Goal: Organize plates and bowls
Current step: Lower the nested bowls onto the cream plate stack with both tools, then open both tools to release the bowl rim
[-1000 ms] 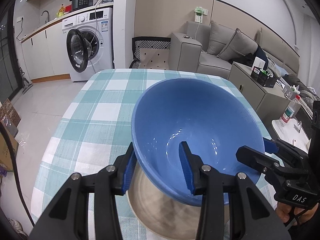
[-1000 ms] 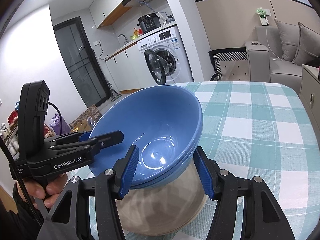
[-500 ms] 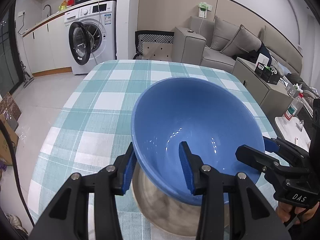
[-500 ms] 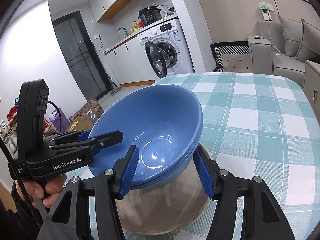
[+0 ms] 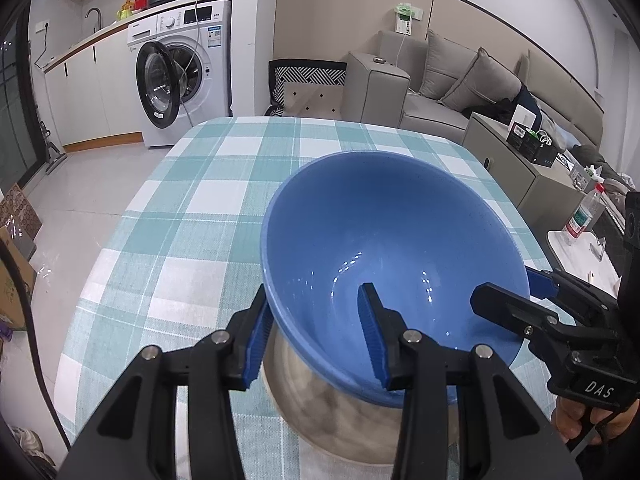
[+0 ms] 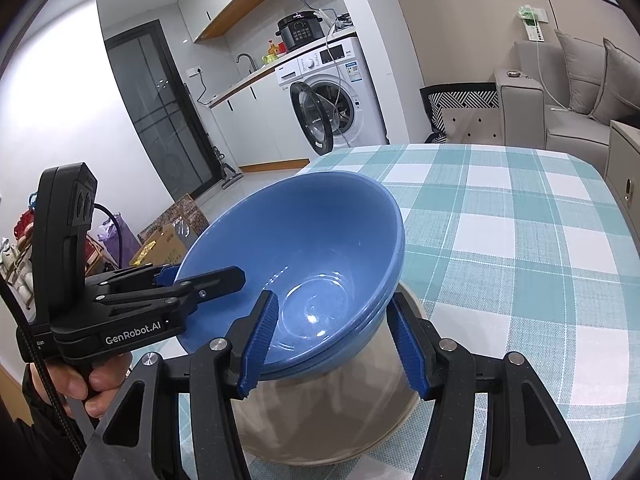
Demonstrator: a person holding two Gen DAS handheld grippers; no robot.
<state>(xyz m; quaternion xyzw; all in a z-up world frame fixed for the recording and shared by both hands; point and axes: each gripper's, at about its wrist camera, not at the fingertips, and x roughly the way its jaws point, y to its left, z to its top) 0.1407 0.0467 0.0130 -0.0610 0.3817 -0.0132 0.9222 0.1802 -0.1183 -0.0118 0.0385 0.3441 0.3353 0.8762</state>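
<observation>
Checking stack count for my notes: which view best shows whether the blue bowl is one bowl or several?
The right wrist view: the blue bowl shows layered rims along its outer wall, so nested bowls are visible. The left wrist view shows mostly the interior, hiding that edge.

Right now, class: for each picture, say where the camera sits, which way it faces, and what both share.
Left wrist: on the left gripper, facing forward and down over its fingers at the blue bowls; the right gripper and a hand show.
Right wrist: on the right gripper, facing likewise; the left gripper and hand show.
Shared: bowls, checked tablecloth, washing machine.
</observation>
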